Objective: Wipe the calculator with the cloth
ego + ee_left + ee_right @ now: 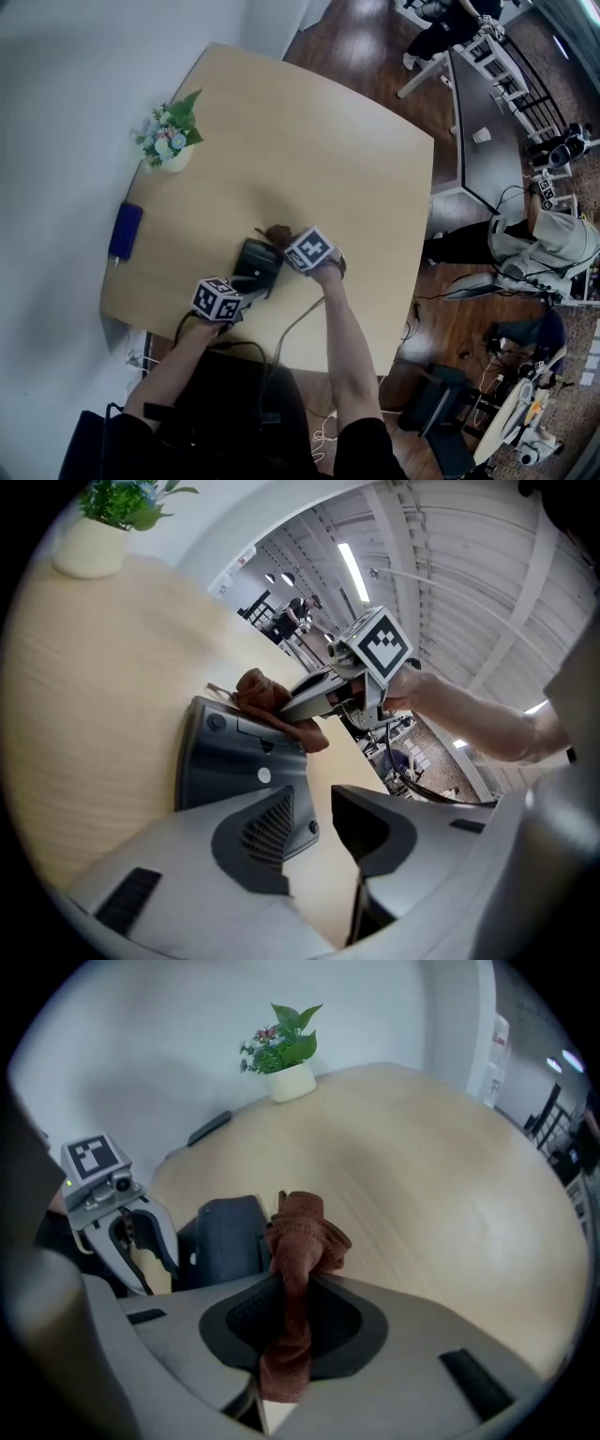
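Observation:
The dark grey calculator point(257, 264) lies near the front of the round wooden table point(356, 187); in the left gripper view it shows a plain grey face point(234, 761) with small screws. My right gripper point(283, 240) is shut on a bunched brown cloth point(300, 1237) and holds it down against the calculator's far edge point(272, 700). My left gripper point(319, 822) points at the calculator's near corner. Its jaws stand apart, the corner sits by the left finger point(267, 832), and bare table shows in the gap.
A small potted plant point(169, 139) stands at the table's far left, and a blue flat object point(125, 230) lies at the left edge. Cables hang off the near edge point(291, 333). Beyond the table to the right are a long desk point(487, 131) and a seated person point(539, 239).

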The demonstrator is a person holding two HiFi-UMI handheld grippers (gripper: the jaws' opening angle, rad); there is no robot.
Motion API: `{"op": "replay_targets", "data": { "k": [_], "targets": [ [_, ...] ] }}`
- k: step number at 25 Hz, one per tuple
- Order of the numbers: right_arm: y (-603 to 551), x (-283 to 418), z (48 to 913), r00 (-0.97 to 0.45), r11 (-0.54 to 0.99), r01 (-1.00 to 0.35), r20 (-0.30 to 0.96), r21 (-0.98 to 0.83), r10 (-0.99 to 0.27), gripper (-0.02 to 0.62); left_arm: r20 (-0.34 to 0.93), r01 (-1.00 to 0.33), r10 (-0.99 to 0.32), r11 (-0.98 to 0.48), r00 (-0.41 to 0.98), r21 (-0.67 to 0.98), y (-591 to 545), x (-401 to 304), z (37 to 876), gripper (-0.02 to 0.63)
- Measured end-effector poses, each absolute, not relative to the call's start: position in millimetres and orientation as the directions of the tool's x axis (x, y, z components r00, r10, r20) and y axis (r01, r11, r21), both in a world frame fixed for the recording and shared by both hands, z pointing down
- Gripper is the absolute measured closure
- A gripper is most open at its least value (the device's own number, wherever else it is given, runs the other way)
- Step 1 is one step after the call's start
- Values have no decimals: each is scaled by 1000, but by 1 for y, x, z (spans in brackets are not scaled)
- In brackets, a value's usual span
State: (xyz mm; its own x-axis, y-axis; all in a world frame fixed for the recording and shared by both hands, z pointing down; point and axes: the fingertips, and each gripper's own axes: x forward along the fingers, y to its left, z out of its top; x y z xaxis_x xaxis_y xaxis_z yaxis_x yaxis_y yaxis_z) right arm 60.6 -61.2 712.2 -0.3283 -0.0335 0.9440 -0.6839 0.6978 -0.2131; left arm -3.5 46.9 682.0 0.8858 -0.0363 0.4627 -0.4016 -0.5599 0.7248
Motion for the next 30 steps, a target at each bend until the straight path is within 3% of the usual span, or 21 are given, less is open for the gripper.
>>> {"op": "replay_targets", "data": {
  "k": [3,5,9,12,16,19,25,27,30],
  "targets": [
    [-75,65,699,-253,747,-659,961,-88,-109,529,454,-394,-31,-550,891,736,47,-4,682,483],
    [-79,43,680,-318,784,-610,942,-115,-110,529,451,-392,-31,-550,892,738,47,-5,683,488],
    [-65,-19,648,-500,845,-451,866,-287,27,529,451,-394,-35,-552,892,735,46,-4,682,491],
    [-51,-33,657,-471,874,-368,874,-317,119,529,451,-394,-36,-552,892,735,46,-3,681,491],
    [-45,-24,690,-419,856,-383,891,-348,175,528,453,-394,-34,-554,891,733,47,-3,681,491],
    [-59,-13,703,-413,833,-441,900,-332,140,528,452,-395,-39,-557,891,731,46,-4,682,492],
    [-94,9,703,-264,881,-469,962,-66,-69,529,449,-396,-44,-554,892,733,46,-5,683,499],
    [-98,-8,685,-326,891,-448,941,-72,-88,529,448,-396,-45,-553,893,733,45,-5,683,503],
    [-86,-41,662,-453,901,-387,891,-196,-1,529,449,-398,-47,-551,892,733,45,-6,683,505]
  ]
}}
